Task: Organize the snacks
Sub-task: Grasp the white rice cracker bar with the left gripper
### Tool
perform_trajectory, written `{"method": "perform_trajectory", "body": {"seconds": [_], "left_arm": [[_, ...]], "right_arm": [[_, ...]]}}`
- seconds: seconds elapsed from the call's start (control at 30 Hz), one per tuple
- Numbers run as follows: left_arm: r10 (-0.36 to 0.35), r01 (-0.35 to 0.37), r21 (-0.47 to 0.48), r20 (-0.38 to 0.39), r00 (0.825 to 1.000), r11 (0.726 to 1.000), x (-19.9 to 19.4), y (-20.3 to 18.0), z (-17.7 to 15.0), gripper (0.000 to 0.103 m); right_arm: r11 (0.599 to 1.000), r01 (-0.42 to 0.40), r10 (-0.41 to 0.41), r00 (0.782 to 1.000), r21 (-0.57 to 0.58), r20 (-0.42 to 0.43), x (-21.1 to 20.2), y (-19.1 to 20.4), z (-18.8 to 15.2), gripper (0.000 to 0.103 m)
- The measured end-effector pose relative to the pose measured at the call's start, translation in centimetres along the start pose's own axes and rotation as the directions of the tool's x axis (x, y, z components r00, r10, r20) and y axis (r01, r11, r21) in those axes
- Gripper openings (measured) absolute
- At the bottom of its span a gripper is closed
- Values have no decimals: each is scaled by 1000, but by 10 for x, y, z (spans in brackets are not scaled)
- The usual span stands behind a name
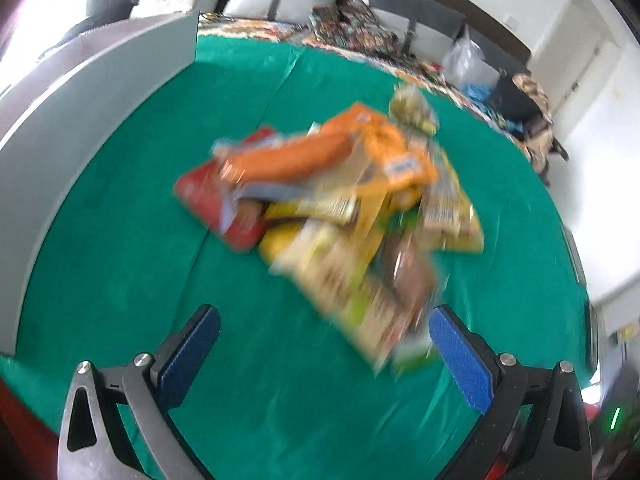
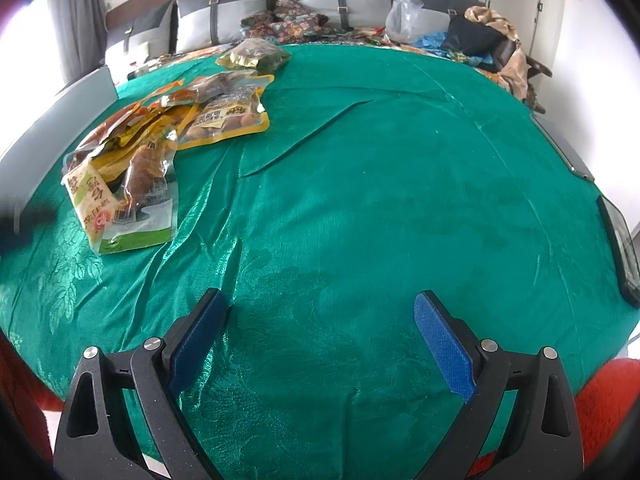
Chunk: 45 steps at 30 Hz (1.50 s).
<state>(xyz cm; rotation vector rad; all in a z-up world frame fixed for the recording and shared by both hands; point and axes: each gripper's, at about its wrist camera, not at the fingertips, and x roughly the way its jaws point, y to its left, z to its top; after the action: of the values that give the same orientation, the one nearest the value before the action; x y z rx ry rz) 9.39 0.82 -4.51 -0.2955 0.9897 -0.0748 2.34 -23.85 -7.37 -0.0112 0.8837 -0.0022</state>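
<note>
A loose pile of snack packets (image 1: 332,208) lies on the green cloth (image 1: 120,240), blurred in the left wrist view: an orange packet (image 1: 360,148) on top, a red one (image 1: 208,204) at the left, a cream and green one (image 1: 352,300) nearest. My left gripper (image 1: 326,316) is open and empty just short of the pile. In the right wrist view the pile (image 2: 160,136) sits at the far left, with a dark green packet (image 2: 256,56) behind it. My right gripper (image 2: 320,304) is open and empty over bare cloth (image 2: 400,200).
A grey board (image 1: 100,112) stands along the left edge of the cloth. Behind are grey cushions (image 2: 224,16), patterned pillows (image 2: 288,20), a clear plastic bag (image 2: 404,16) and a heap of clothes (image 2: 488,40). A dark flat device (image 2: 624,248) lies at the right edge.
</note>
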Motion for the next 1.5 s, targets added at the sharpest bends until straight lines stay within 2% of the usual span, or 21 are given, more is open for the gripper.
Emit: {"method": "perform_trajectory", "body": {"seconds": [0.07,0.17,0.27,0.4,0.57,0.67,0.73,0.8,0.83,0.93,1.0,1.07,1.1,1.13,1.2,1.27,1.3,1.37,1.43,1.47,1.5], "left_arm": [[61,-60,18,-36,998,998,21,-12,10,103],[197,-193,48,-89,976,980,45,-11,7,103],[178,-178,-1,-62,982,984,33,16,-7,103],[239,-240,-12,-66,969,971,12,60,-18,103],[184,-186,-47,-38,982,981,-15,88,-21,103],[68,-67,-6,8,998,998,-28,84,-18,103],[-22,22,85,-2,1000,996,-25,71,-11,103],[-83,94,231,-57,995,968,-18,51,-13,103],[-90,111,320,-78,993,941,-15,39,-16,103],[-55,123,550,-139,989,826,0,7,-32,103],[-21,131,611,-184,983,781,12,-2,-38,103],[-13,143,622,-210,978,770,16,-2,-39,98],[-18,150,617,-214,977,773,14,0,-39,83],[-25,144,599,-203,979,788,10,4,-38,77],[-15,109,541,-175,984,834,5,14,-32,42],[11,59,461,-148,989,886,1,28,-28,30],[46,8,394,-127,991,919,-1,38,-26,30],[78,-46,282,-104,992,958,-7,60,-27,30],[68,-49,180,-100,993,982,-10,72,-24,31],[73,-57,153,-98,993,987,-10,77,-24,36],[70,-56,147,-94,993,988,-10,78,-22,49]], "right_arm": [[1000,-1,1,1000,-1,0,0,0,0,97],[1000,-1,1,1000,-1,0,0,0,0,97],[1000,-4,4,1000,-4,0,0,1,-1,97],[1000,-7,7,1000,-6,-2,0,1,-1,97],[1000,-3,3,1000,1,-9,1,2,0,97],[1000,-3,3,1000,0,-4,0,2,0,97],[1000,-4,4,1000,-1,1,0,2,0,97],[1000,-4,4,1000,0,4,0,1,-1,97],[1000,-3,3,1000,0,5,0,2,-1,97],[1000,-2,2,1000,1,10,0,2,-2,97],[1000,-2,2,1000,0,11,-1,1,-3,97],[1000,-2,2,1000,0,11,-1,1,-3,97],[1000,-2,2,1000,0,11,-1,2,-3,97],[1000,-2,2,1000,0,11,0,2,-2,97],[1000,-2,2,1000,0,11,0,2,-3,97],[1000,-2,2,1000,0,11,0,2,-3,97],[1000,-1,1,1000,1,10,0,2,-3,97],[1000,-1,1,1000,1,10,0,2,-3,97],[1000,-2,2,1000,0,10,-1,2,-3,97],[1000,-2,2,1000,0,10,-1,2,-3,97],[1000,-2,2,1000,0,10,-1,2,-3,97]]}}
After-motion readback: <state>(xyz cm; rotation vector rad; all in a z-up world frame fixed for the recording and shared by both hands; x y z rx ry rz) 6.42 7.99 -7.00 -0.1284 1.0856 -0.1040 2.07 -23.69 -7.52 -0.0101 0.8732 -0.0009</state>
